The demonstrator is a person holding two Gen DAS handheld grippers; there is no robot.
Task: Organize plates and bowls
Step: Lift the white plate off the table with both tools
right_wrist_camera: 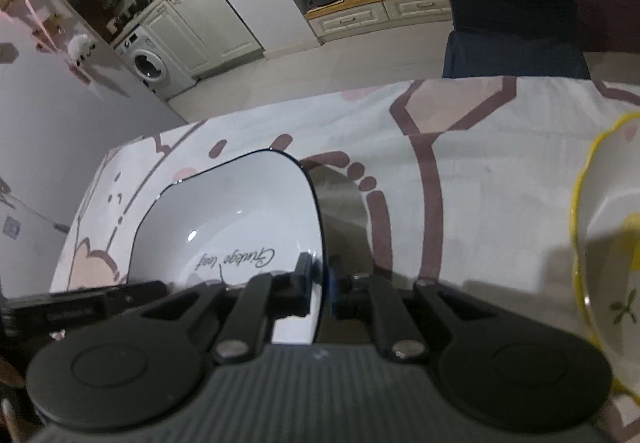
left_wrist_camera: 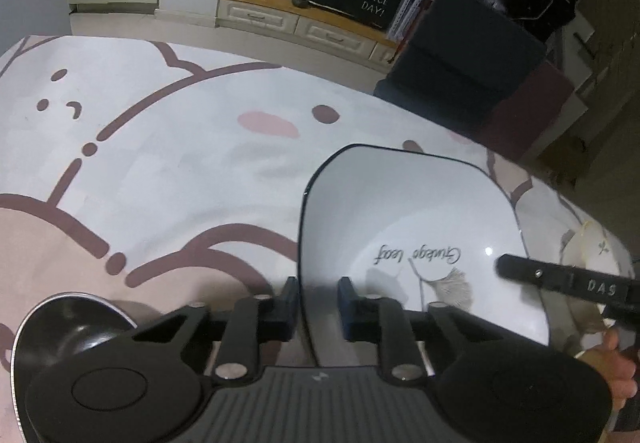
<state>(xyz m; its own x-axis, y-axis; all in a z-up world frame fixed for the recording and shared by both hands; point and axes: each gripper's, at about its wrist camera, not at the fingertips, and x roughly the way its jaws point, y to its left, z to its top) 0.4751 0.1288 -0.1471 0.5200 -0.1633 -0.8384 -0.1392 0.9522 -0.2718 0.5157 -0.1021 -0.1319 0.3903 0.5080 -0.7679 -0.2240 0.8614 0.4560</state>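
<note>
A white square bowl (left_wrist_camera: 404, 227) with a dark rim and script lettering inside hangs over the patterned tablecloth (left_wrist_camera: 168, 171). My left gripper (left_wrist_camera: 319, 303) straddles the bowl's left rim: the outer finger lies against the rim, and a strip of white wall shows between the rim and the inner finger. In the right wrist view, my right gripper (right_wrist_camera: 321, 283) is shut on the right rim of the same bowl (right_wrist_camera: 232, 219). The right gripper's finger (left_wrist_camera: 560, 277) reaches in from the right in the left wrist view.
A dark, shiny steel bowl (left_wrist_camera: 68, 327) sits at the lower left, beside my left gripper. A cream bowl with a yellow wavy rim (right_wrist_camera: 600, 243) stands on the cloth to the right. Beyond the table's far edge stand a dark chair (left_wrist_camera: 464, 75) and low cabinets (left_wrist_camera: 304, 23).
</note>
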